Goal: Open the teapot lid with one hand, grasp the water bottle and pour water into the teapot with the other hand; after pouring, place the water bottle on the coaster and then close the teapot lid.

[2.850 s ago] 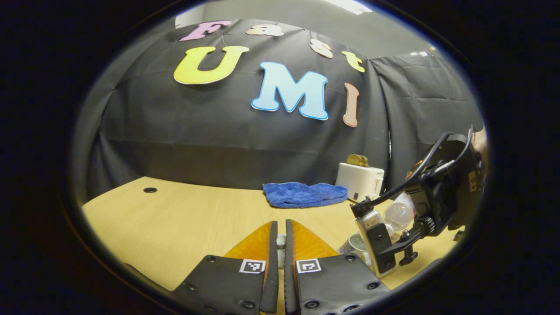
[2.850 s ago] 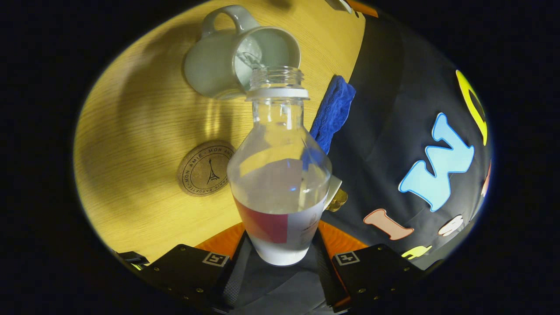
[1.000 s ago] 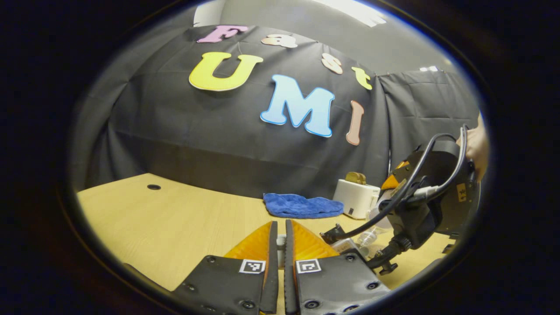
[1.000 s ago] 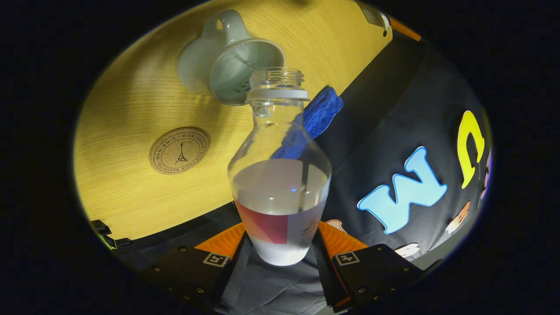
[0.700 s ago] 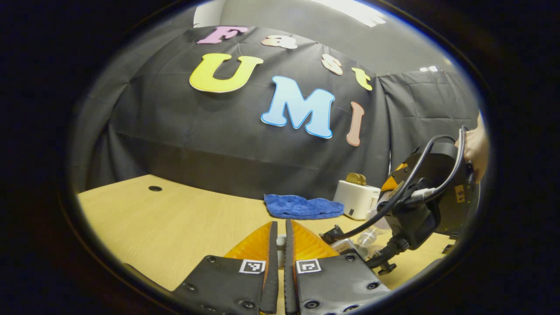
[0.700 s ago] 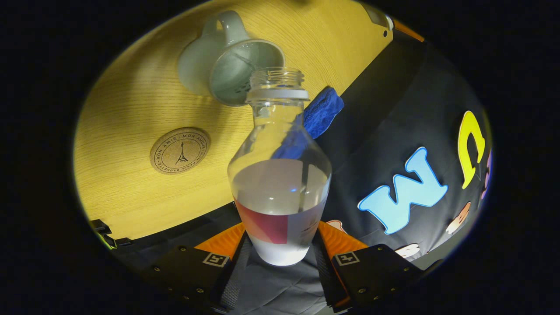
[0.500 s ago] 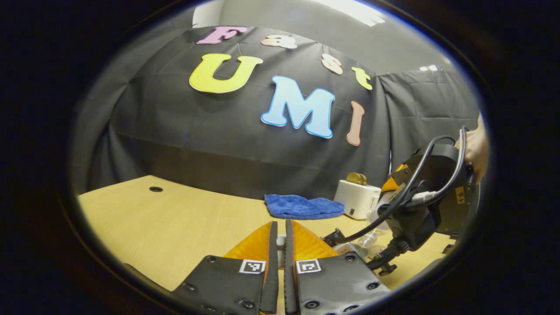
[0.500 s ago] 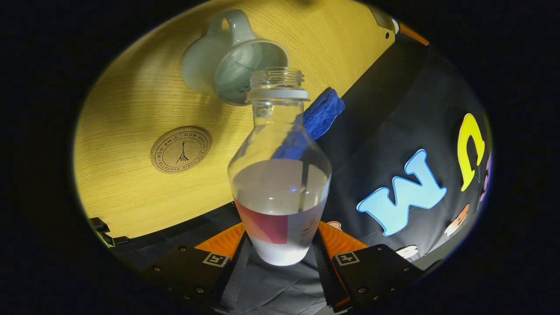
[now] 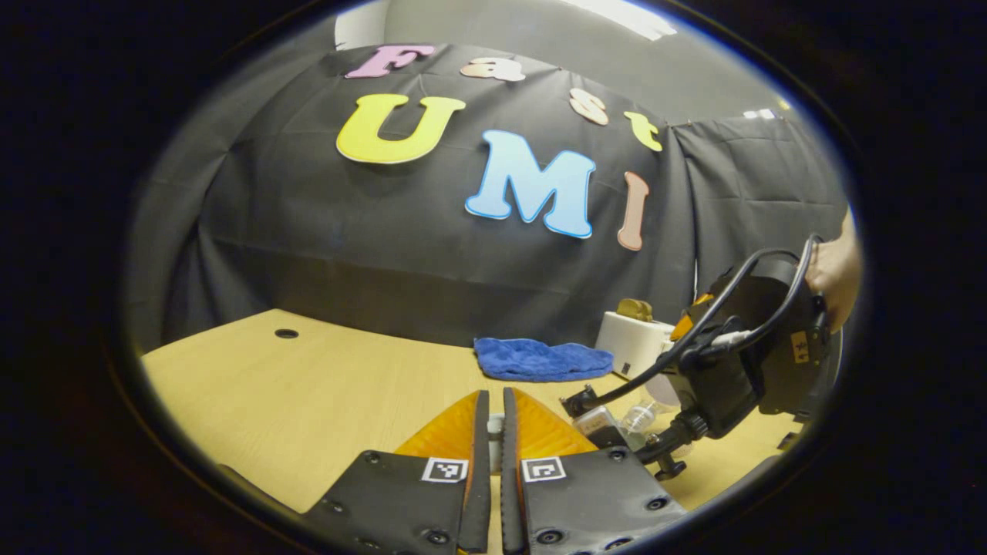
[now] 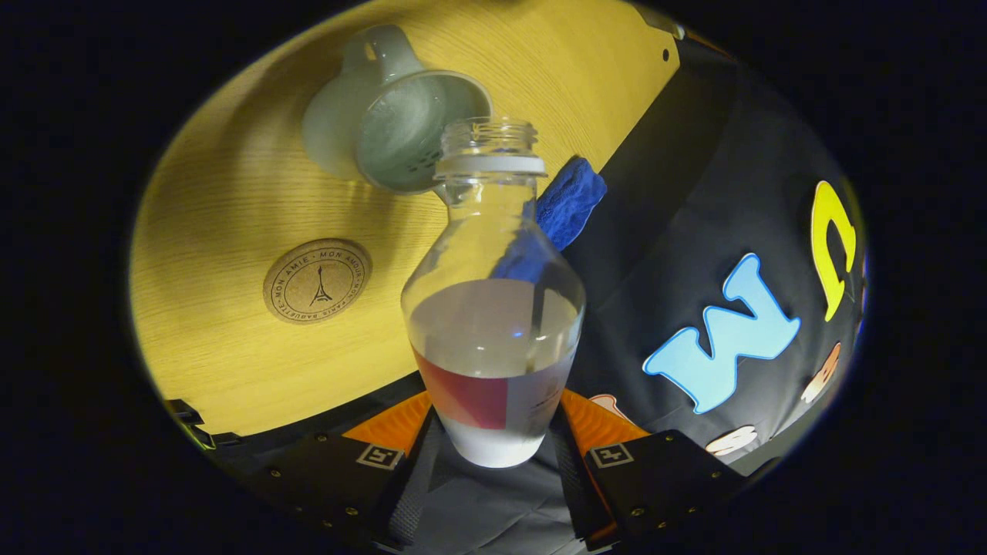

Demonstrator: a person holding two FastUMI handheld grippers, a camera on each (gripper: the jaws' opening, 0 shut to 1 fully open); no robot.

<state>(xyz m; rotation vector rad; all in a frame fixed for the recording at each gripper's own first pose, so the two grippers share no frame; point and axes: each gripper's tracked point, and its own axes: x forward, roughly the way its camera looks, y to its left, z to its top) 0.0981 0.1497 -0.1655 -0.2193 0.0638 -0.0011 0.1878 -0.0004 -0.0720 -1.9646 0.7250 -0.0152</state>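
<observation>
My right hand-held gripper (image 10: 493, 455) holds the water bottle (image 10: 493, 324), now tipped back; pouring into the teapot (image 10: 385, 131) looks finished. Coaster (image 10: 317, 280) next. My left hand-held gripper (image 9: 495, 432): narrow, pinching the lid (image 9: 495, 422).

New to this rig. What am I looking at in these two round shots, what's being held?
No robot arm here: a person holds a two-finger gripper in each hand, and each carries a fisheye camera looking along its own fingers.

In the right gripper view, the right gripper grips an uncapped water bottle, tipped toward the open teapot. A round coaster lies bare on the wooden table, with a blue cloth further back.

In the left gripper view, the left gripper is shut on something small and pale, probably the teapot lid, though it is mostly hidden. To its right, a hand holds the other gripper.
</observation>
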